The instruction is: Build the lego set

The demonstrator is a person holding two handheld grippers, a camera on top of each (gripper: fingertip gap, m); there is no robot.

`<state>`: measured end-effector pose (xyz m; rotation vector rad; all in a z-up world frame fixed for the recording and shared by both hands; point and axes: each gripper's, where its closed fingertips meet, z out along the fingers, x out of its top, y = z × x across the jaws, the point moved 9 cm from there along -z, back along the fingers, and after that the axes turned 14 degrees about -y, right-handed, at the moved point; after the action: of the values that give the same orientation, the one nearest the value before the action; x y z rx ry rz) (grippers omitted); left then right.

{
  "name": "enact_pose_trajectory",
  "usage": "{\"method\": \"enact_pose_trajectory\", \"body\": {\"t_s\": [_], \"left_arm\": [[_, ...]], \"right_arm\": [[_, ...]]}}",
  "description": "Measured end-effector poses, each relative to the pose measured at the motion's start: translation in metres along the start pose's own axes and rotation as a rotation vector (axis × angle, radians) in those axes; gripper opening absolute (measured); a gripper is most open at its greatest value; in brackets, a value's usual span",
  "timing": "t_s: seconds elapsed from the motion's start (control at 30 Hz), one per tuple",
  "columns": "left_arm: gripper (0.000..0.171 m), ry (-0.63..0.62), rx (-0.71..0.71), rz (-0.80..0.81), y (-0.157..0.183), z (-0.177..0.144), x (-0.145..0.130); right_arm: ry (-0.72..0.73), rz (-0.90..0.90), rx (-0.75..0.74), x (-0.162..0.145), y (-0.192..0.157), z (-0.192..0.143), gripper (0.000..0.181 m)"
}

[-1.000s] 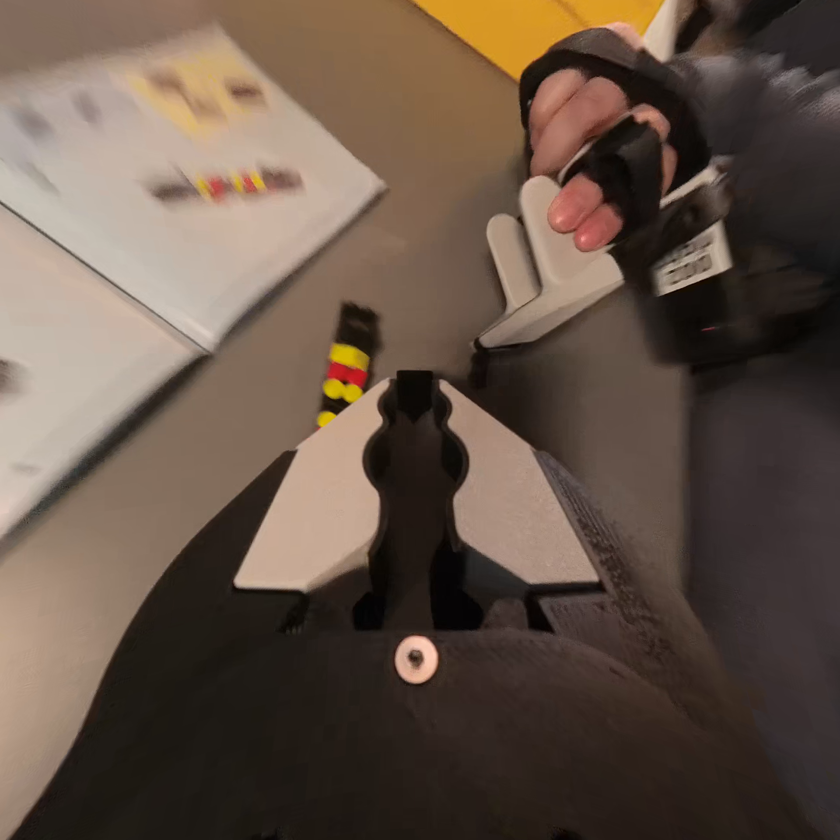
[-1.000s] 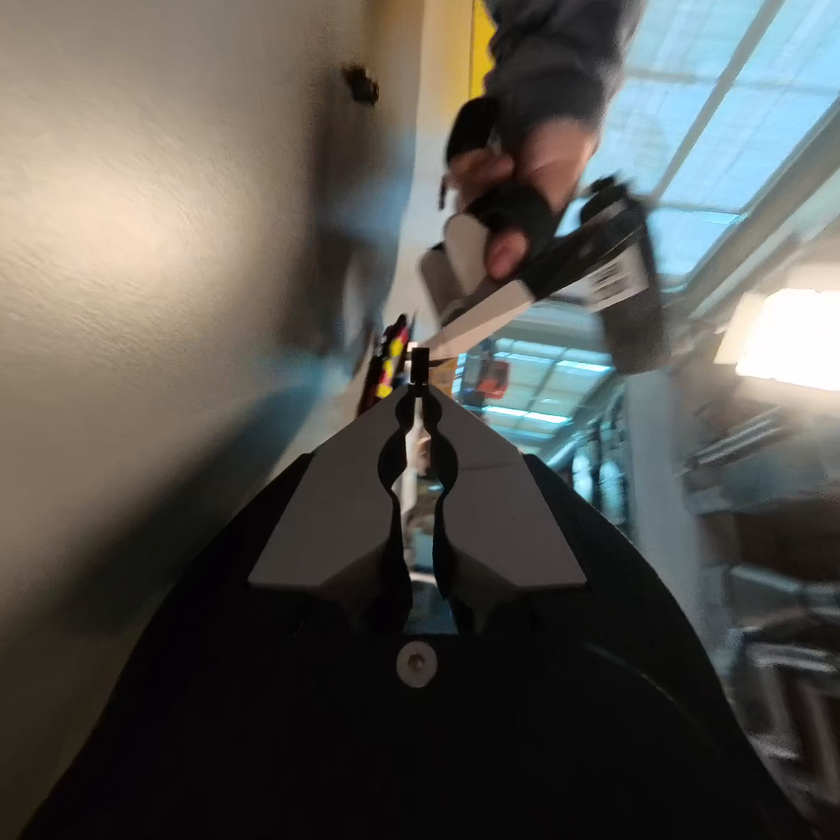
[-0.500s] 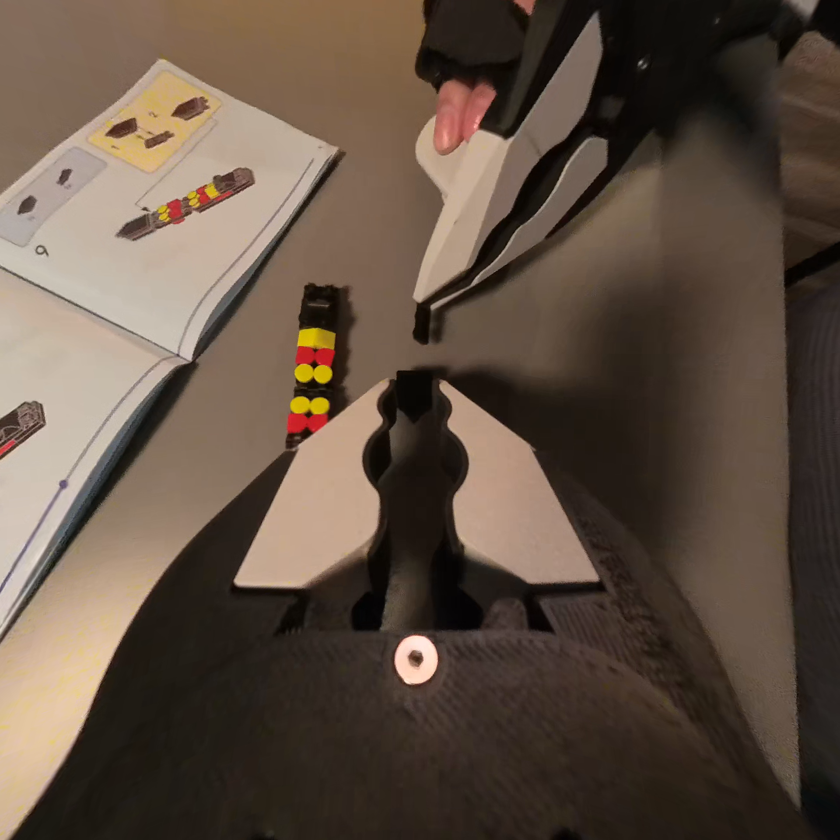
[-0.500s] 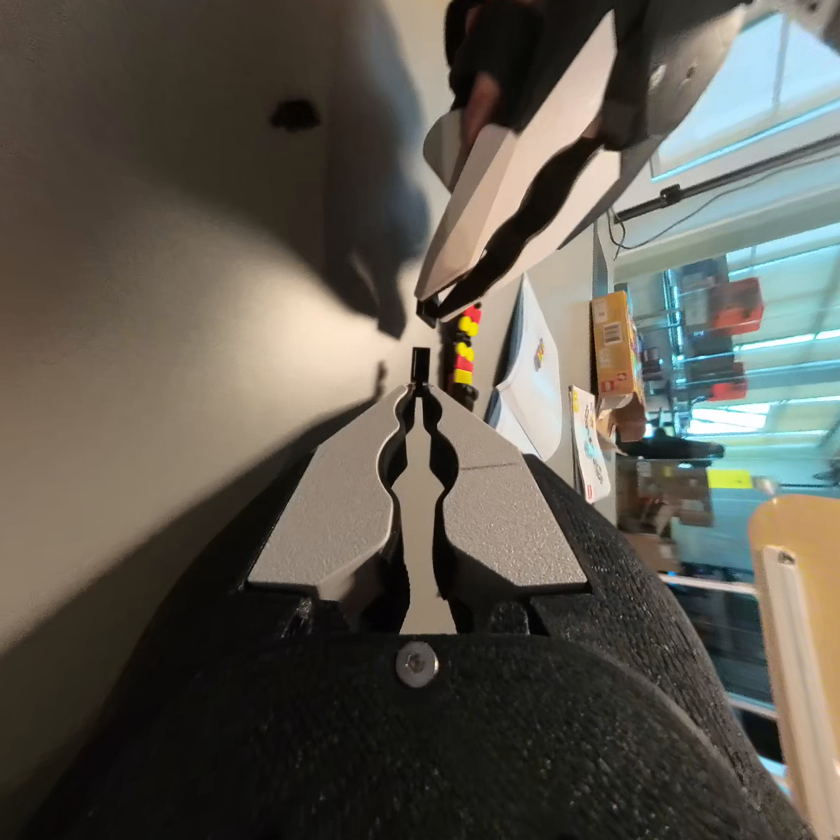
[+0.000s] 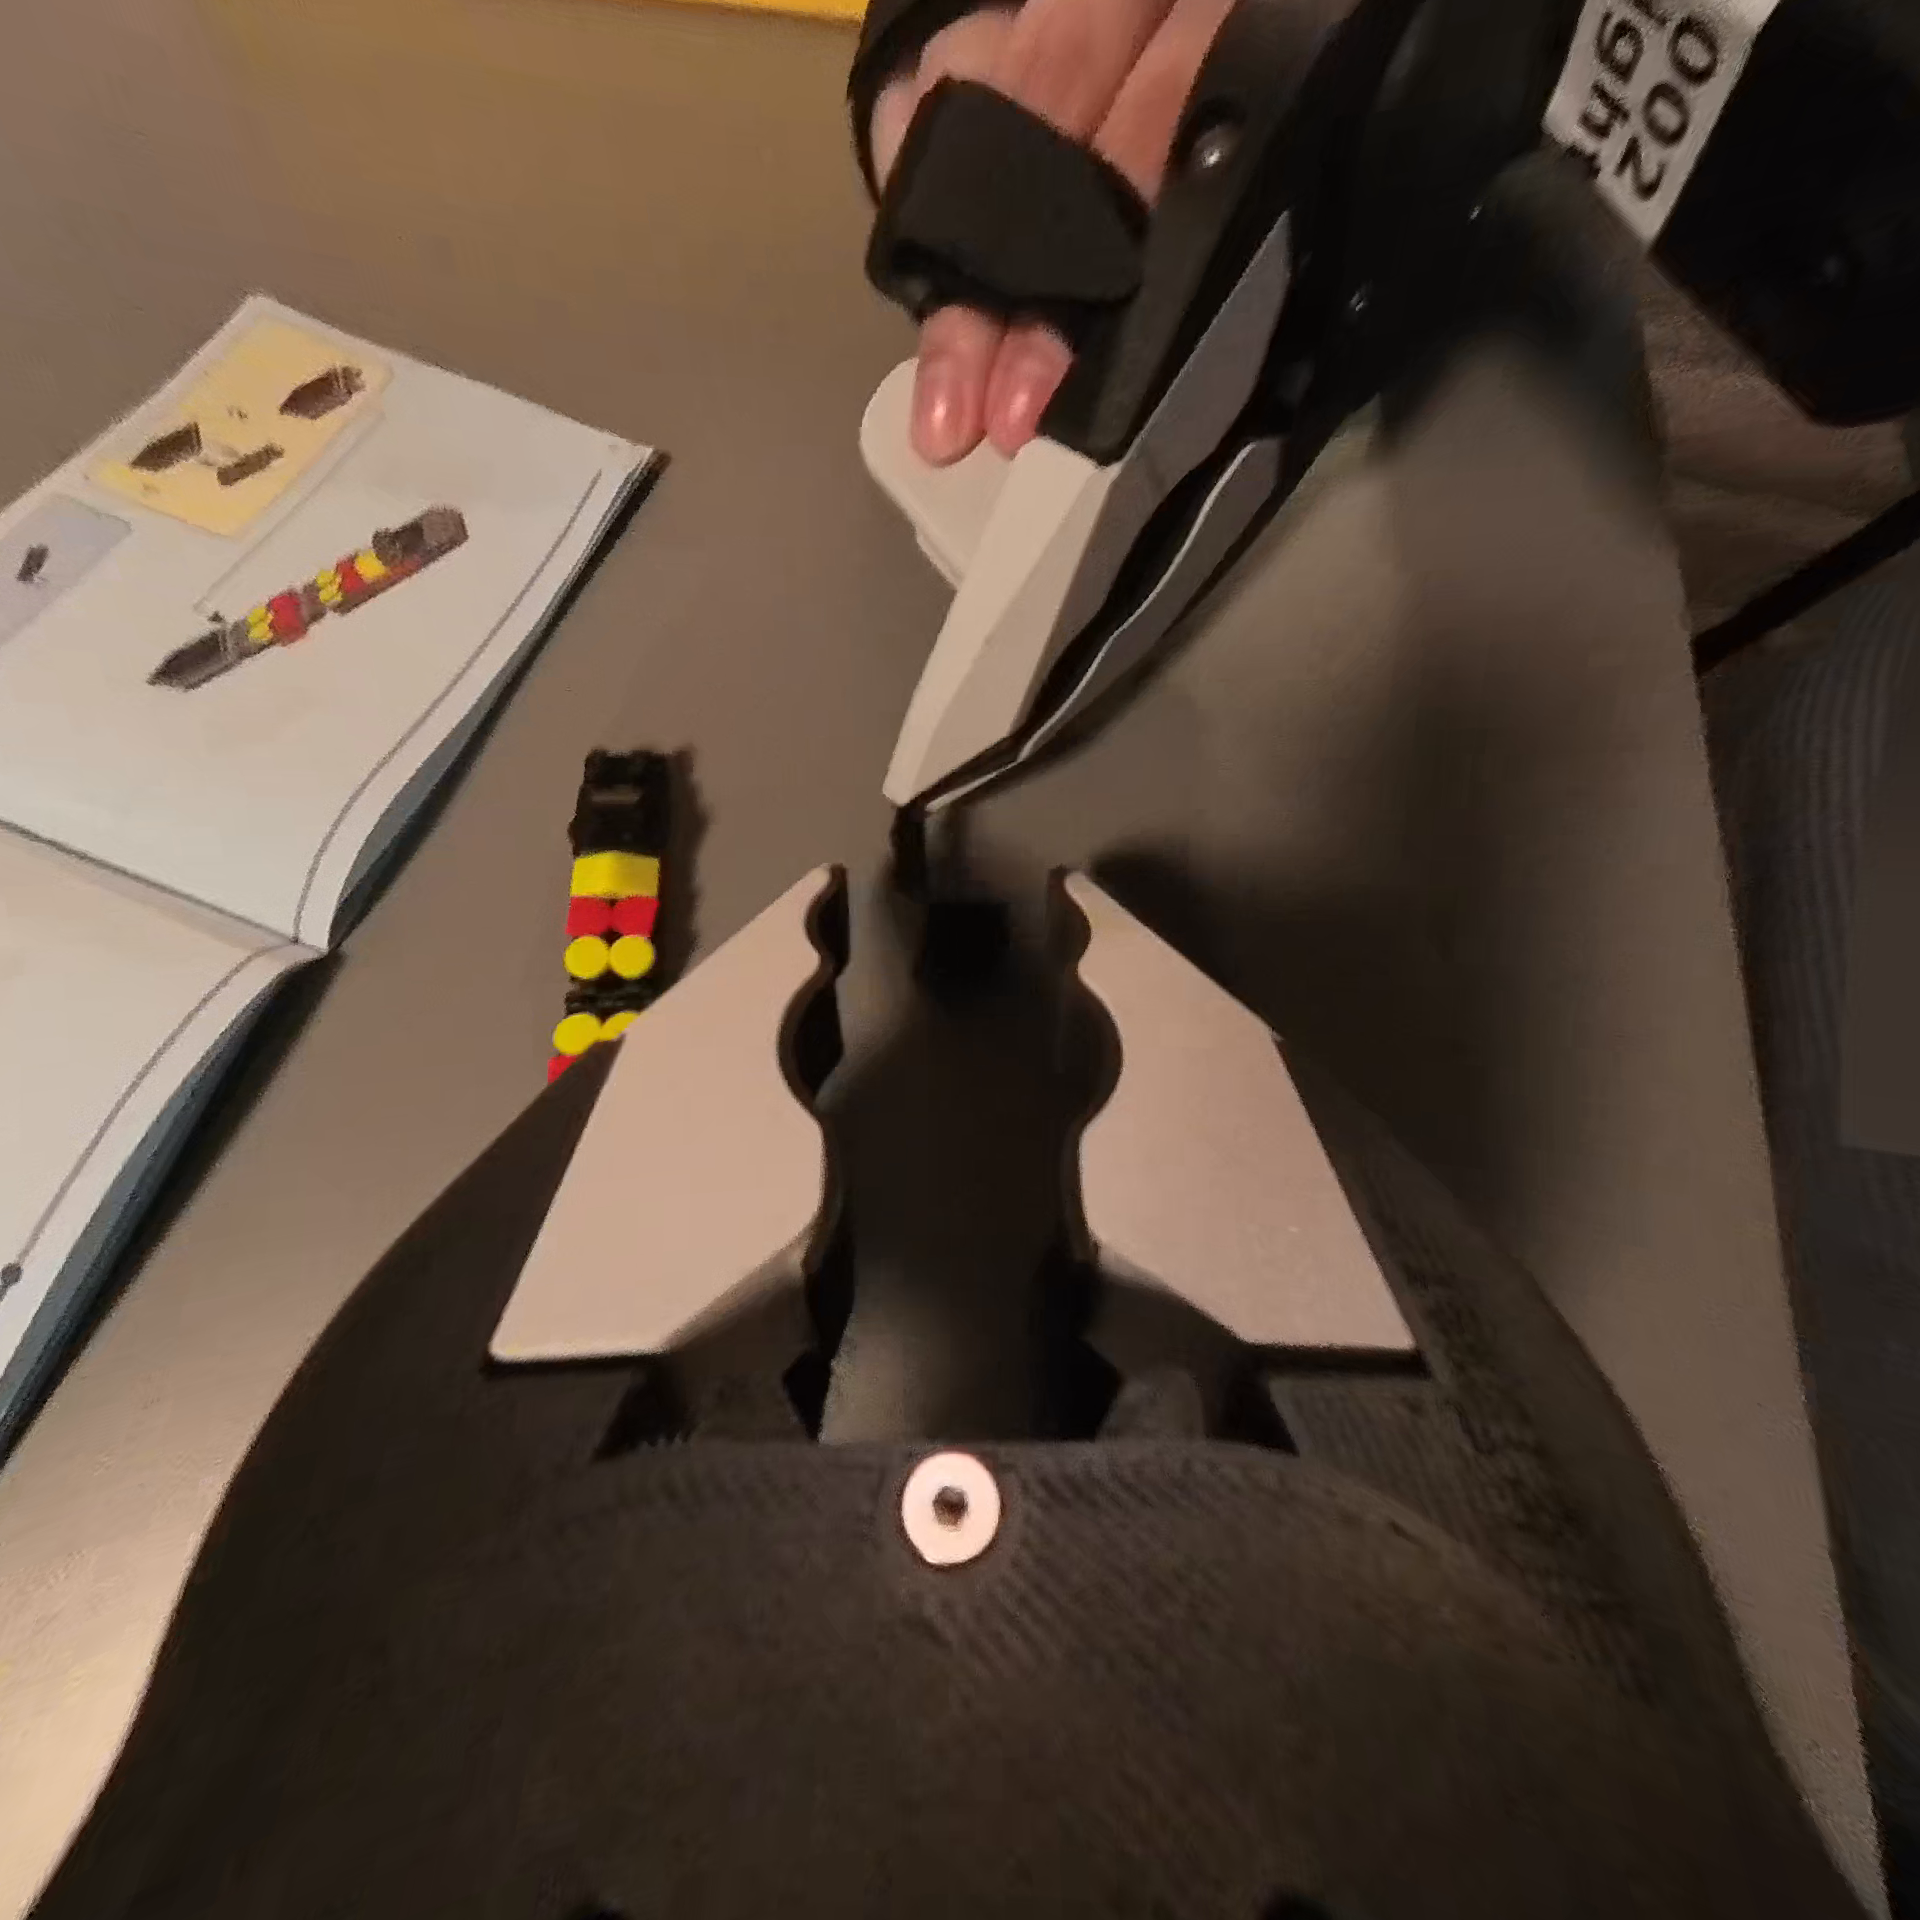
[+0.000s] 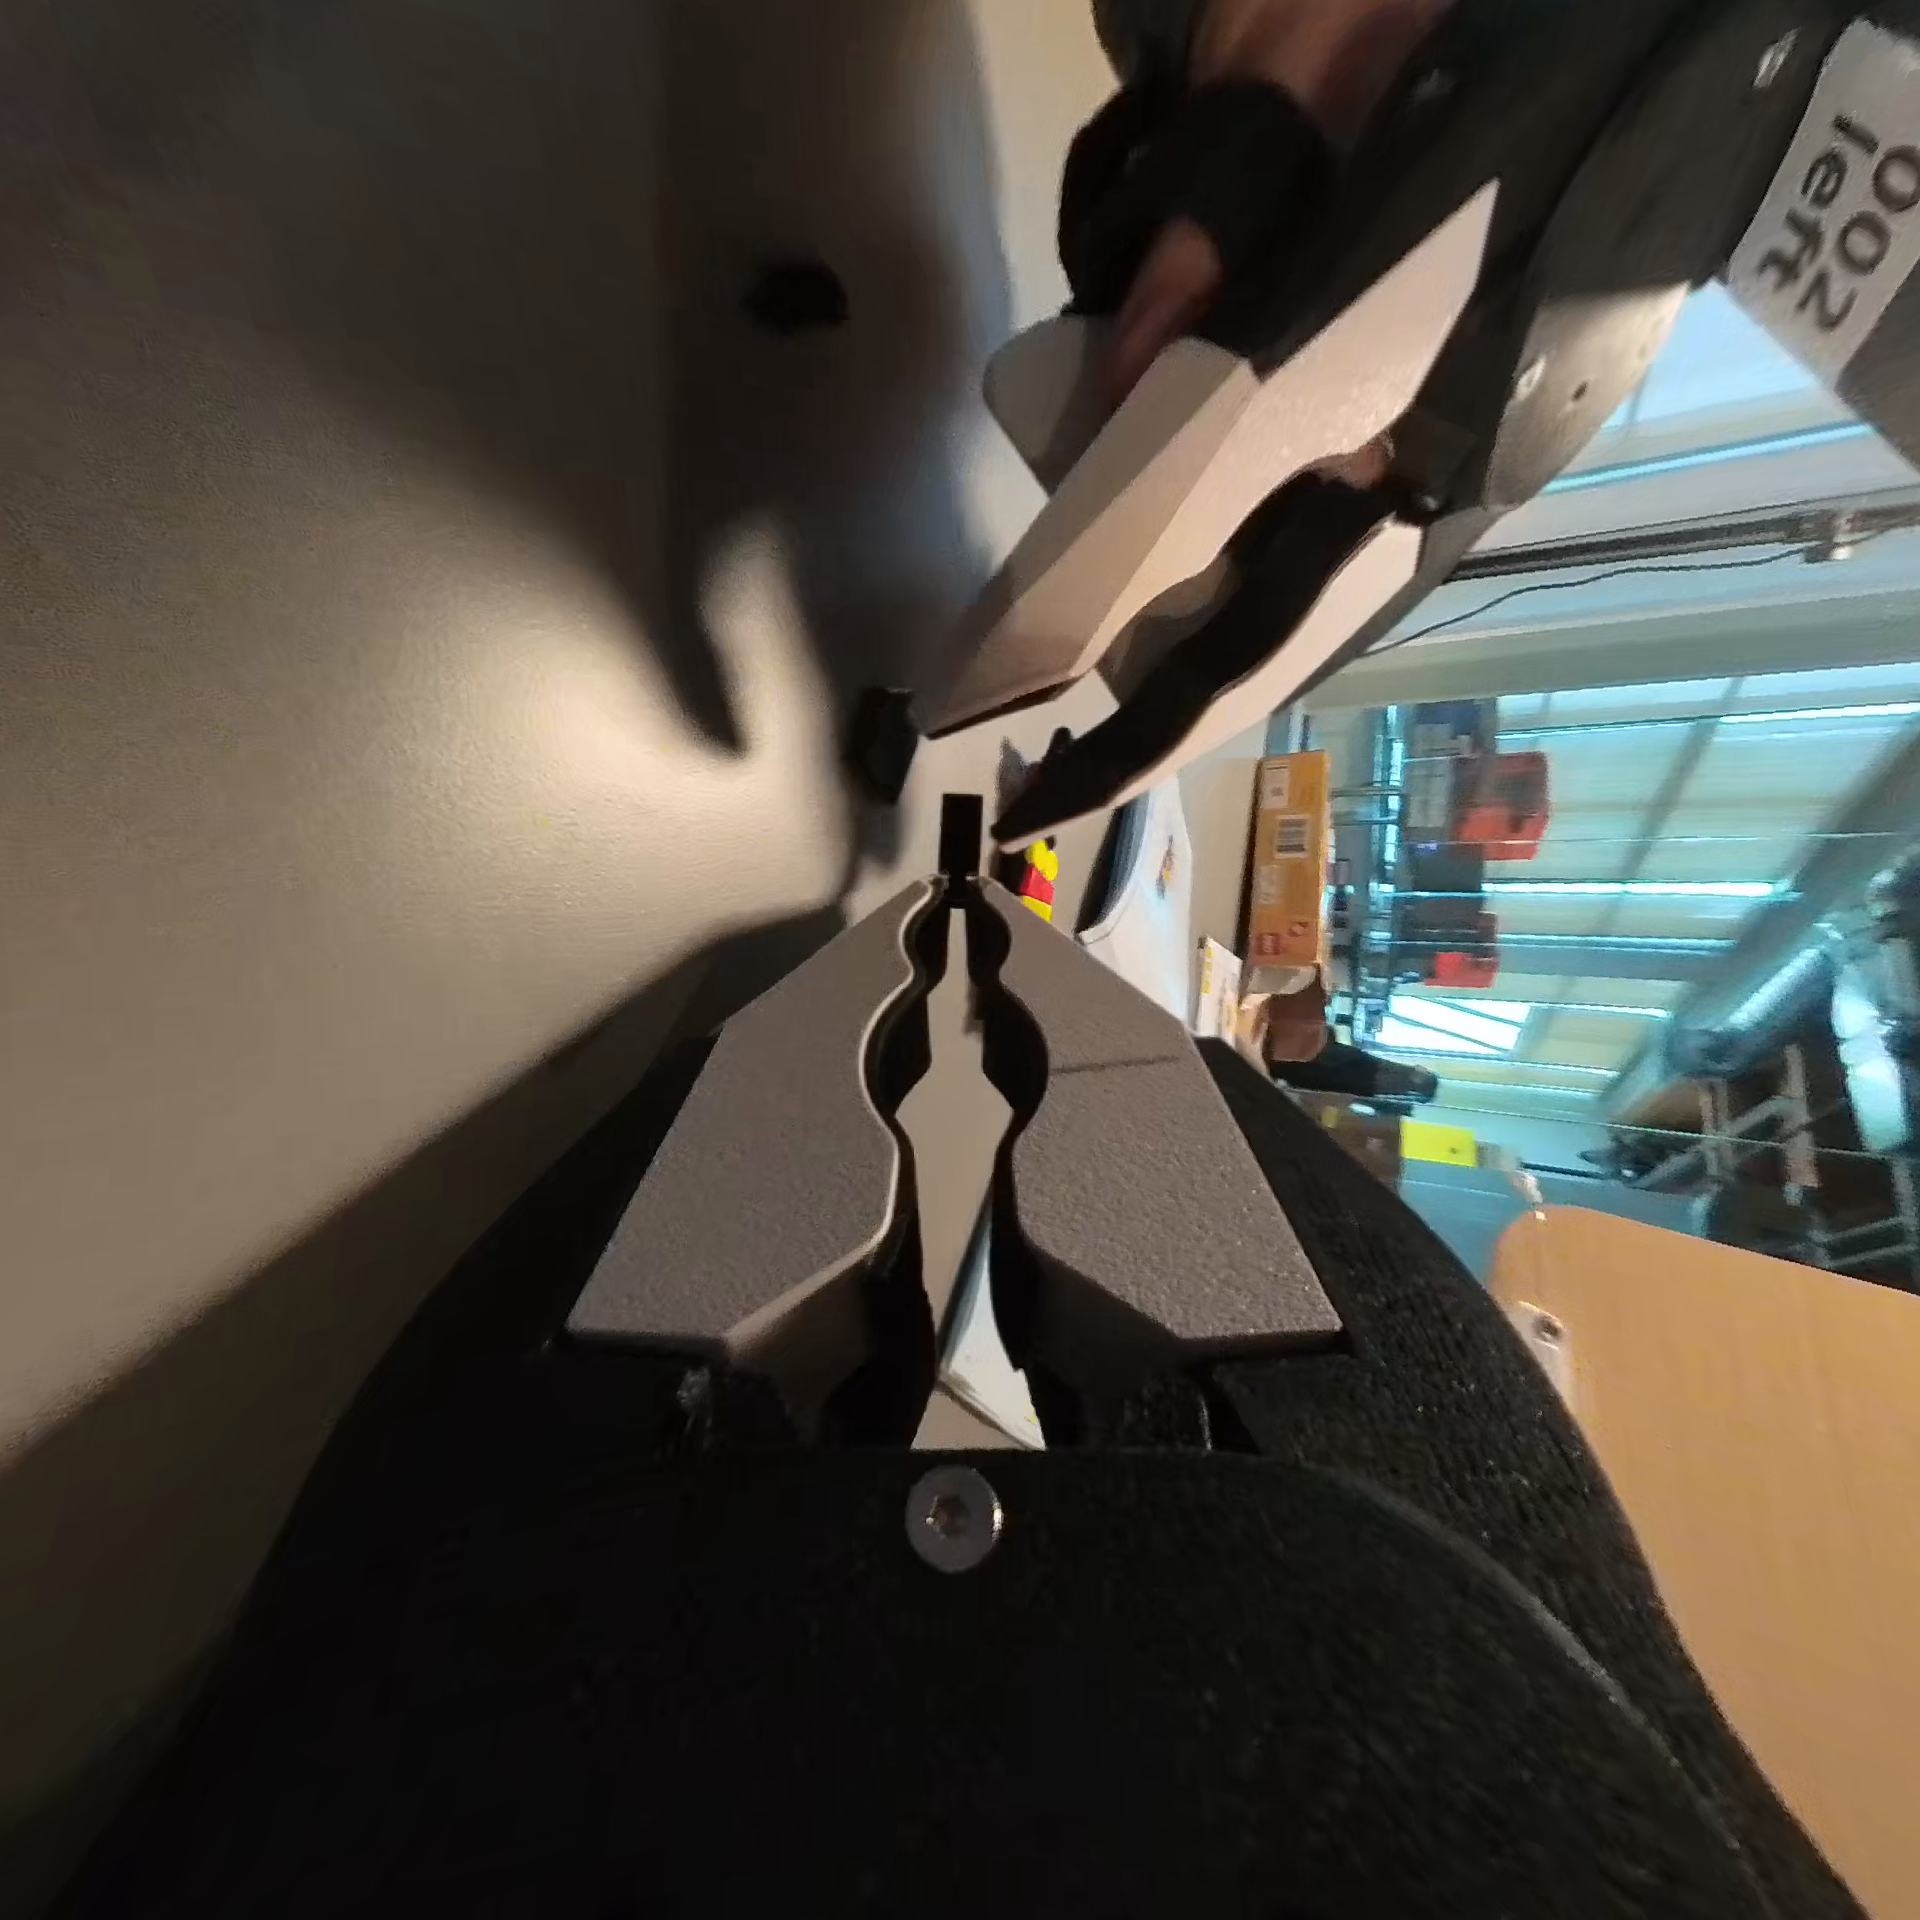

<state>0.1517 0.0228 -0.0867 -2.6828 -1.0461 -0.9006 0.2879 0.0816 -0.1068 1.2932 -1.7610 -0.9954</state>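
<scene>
My left gripper (image 5: 951,888) is open; a small black piece (image 5: 966,935) shows blurred between its fingertips, loose. My right gripper (image 6: 951,883) is shut on another small black piece (image 6: 961,831), and in the left wrist view its tip (image 5: 904,800) sits just in front of the left fingertips. In the right wrist view the open left gripper (image 6: 966,779) comes in from the upper right, with the loose piece (image 6: 878,743) beside its tip. A black strip with yellow and red bricks (image 5: 613,914) lies on the table left of the left gripper.
An open instruction booklet (image 5: 260,675) lies at the left on the grey table (image 5: 520,208). Another small black piece (image 6: 795,296) lies farther off on the table. A yellow box (image 6: 1288,862) stands beyond the booklet. The table's edge runs down the right side. Only a small space, under 4 cm, lies between the two pairs of fingers.
My left gripper has opened and let go of its small black piece. My right gripper, still shut on its piece, has moved in close to the left fingertips.
</scene>
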Motion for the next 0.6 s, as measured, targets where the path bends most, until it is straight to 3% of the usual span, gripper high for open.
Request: {"method": "enact_pose_trajectory", "body": {"t_s": [0.13, 0.27, 0.33, 0.4, 0.53, 0.6], "left_arm": [[0.024, 0.002, 0.035, -0.023, 0.005, 0.005, 0.004], [0.006, 0.057, 0.022, -0.036, 0.003, 0.0, 0.004], [0.004, 0.066, 0.044, 0.006, 0.003, -0.001, 0.003], [0.004, 0.07, 0.149, 0.113, 0.005, -0.002, 0.002], [0.004, 0.072, 0.473, 0.443, 0.007, -0.002, -0.007], [0.004, 0.083, 0.568, 0.575, 0.01, 0.0, -0.012]], "right_arm": [[0.023, -0.058, -0.091, 0.003, 0.0, -0.003, 0.0], [0.029, -0.088, -0.117, 0.003, -0.001, -0.003, 0.0], [0.059, -0.057, -0.103, 0.003, 0.001, -0.004, 0.0], [0.12, 0.095, 0.016, -0.003, 0.008, -0.005, 0.002], [0.283, 0.633, 0.451, -0.017, 0.033, -0.002, 0.01], [0.334, 0.847, 0.589, -0.026, 0.04, 0.002, 0.011]]}}
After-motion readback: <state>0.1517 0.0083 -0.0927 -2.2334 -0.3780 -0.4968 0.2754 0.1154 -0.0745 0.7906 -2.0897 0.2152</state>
